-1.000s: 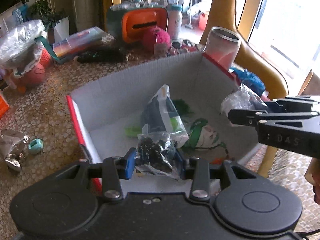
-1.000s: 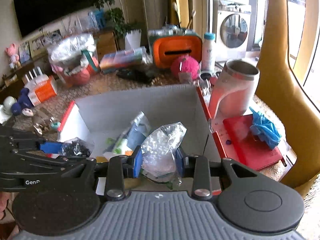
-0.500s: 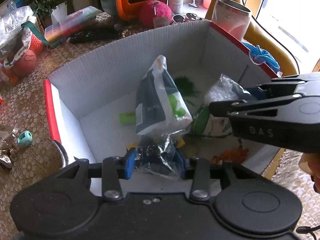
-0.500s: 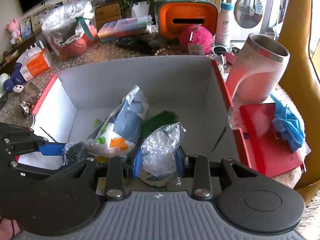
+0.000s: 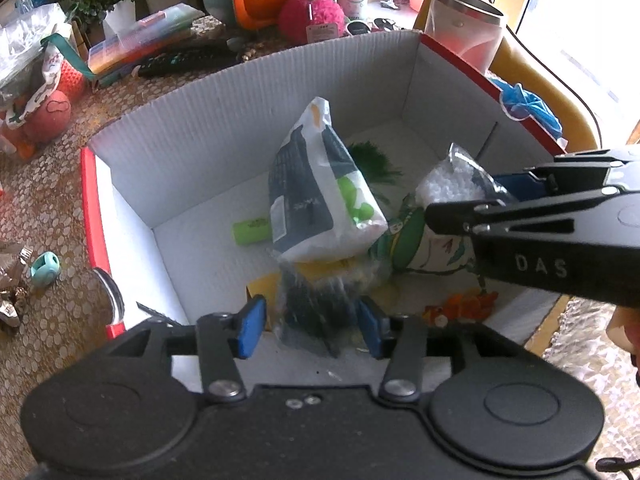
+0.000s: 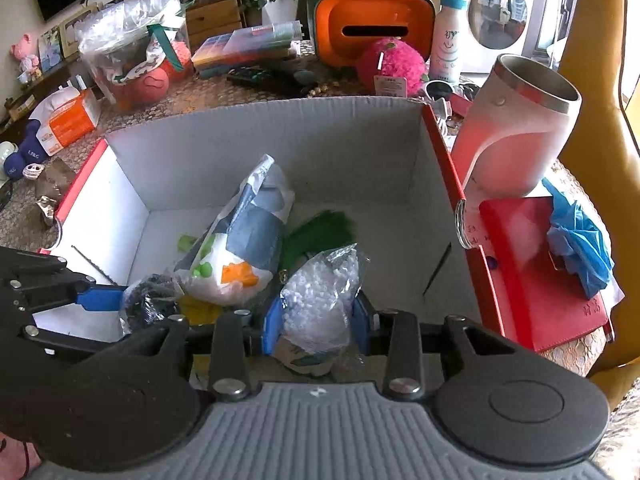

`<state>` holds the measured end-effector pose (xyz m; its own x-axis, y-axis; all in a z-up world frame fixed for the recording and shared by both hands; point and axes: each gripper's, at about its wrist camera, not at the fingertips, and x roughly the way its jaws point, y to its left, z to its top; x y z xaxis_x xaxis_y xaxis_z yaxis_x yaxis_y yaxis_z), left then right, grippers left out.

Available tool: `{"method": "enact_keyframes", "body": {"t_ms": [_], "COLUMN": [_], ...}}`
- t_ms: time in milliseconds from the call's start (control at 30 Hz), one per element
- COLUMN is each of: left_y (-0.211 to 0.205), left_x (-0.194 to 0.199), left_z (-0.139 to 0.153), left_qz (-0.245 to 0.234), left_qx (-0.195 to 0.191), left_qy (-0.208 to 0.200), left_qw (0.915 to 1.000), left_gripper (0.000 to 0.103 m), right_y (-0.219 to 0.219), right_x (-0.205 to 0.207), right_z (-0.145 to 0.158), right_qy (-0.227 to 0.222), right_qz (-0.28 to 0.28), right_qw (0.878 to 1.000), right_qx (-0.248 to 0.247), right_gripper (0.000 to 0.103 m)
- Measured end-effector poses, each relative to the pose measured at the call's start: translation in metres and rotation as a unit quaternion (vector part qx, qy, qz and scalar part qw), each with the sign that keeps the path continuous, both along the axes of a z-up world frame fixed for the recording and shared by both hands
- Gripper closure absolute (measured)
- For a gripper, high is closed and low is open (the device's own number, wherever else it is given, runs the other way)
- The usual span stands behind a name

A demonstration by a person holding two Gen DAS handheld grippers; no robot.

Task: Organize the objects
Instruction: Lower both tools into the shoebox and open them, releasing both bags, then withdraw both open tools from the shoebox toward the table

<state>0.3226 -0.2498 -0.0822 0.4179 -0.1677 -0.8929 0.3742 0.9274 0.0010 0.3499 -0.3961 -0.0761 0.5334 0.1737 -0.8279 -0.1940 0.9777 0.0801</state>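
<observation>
A white corrugated box (image 5: 240,120) with red outer sides fills both views. Over its near edge, my left gripper (image 5: 312,328) has its jaws opening. A clear bag of black bits (image 5: 316,312) hangs blurred between the blue pads, with a gap at the left pad. My right gripper (image 6: 318,326) is also starting to open, but its pads still press a clear bag of white beads (image 6: 320,296). That bag hangs just above a green-and-white wrapped item (image 5: 420,244) on the box floor. In the box lie a blue-and-white pouch (image 5: 312,192) and a green tube (image 5: 250,232).
A pink-and-white tumbler (image 6: 520,128), a red notebook (image 6: 532,280) and a blue glove (image 6: 580,248) crowd the box's right side. An orange tissue box (image 6: 372,28), a pink fluffy ball (image 6: 390,66) and a flat case of coloured bits (image 6: 244,46) sit behind the box.
Both grippers have sunk lower into the box. The left jaws have spread apart and let go of the bag of black bits. The right still holds its bag.
</observation>
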Motion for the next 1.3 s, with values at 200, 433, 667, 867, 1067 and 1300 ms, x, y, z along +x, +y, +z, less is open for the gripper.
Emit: {"method": "enact_keyframes", "body": {"t_ms": [200, 433, 667, 867, 1067, 1300], "left_y": [0.001, 0.006, 0.017, 0.031, 0.051, 0.082], "left_x": [-0.004, -0.016, -0.032, -0.046, -0.062, -0.083], "left_z": [0.008, 0.019, 0.036, 0.054, 0.072, 0.091], "left_qz": [-0.003, -0.006, -0.009, -0.010, -0.012, -0.011], "left_qx": [-0.002, -0.010, -0.026, -0.037, -0.048, -0.059], "left_qy": [-0.016, -0.031, -0.046, -0.063, -0.080, -0.104], "left_qw": [0.9999, 0.9995, 0.9985, 0.9972, 0.9956, 0.9928], "left_gripper": [0.045, 0.039, 0.034, 0.034, 0.032, 0.031], "right_y": [0.003, 0.002, 0.003, 0.012, 0.026, 0.049], "right_x": [-0.011, -0.022, -0.039, -0.056, -0.075, -0.099], "right_z": [0.011, 0.023, 0.039, 0.056, 0.072, 0.088], "right_qy": [-0.010, -0.013, -0.027, -0.044, -0.059, -0.079], "right_qz": [0.008, 0.005, -0.002, 0.002, 0.009, 0.024], "right_qw": [1.000, 1.000, 1.000, 0.999, 0.998, 0.997], "right_qx": [-0.008, -0.015, -0.014, -0.009, -0.006, 0.002], "right_gripper": [0.055, 0.044, 0.041, 0.040, 0.040, 0.040]}}
